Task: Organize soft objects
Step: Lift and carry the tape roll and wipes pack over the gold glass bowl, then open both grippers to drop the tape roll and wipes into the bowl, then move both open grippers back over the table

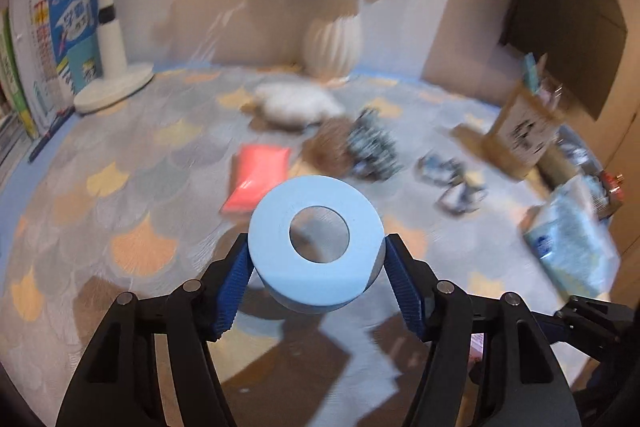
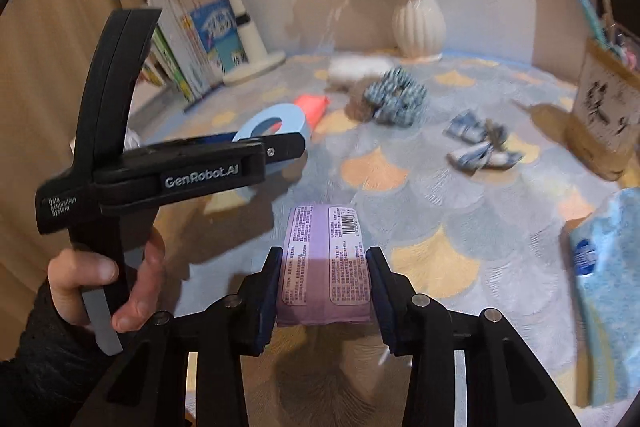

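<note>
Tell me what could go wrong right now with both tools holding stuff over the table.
1. The left tool pinches the blue foam ring only at its sides, near the fingertips; the soft ring could squeeze out and drop.
2. The right tool clamps the purple packet by one end, so it may sag or slip.
3. The two tools sit close together; swinging either could knock the other, or sweep the blue scrunchie across the table.

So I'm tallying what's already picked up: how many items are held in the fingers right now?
2: a blue foam ring in the left gripper, a purple packet in the right gripper.
</note>
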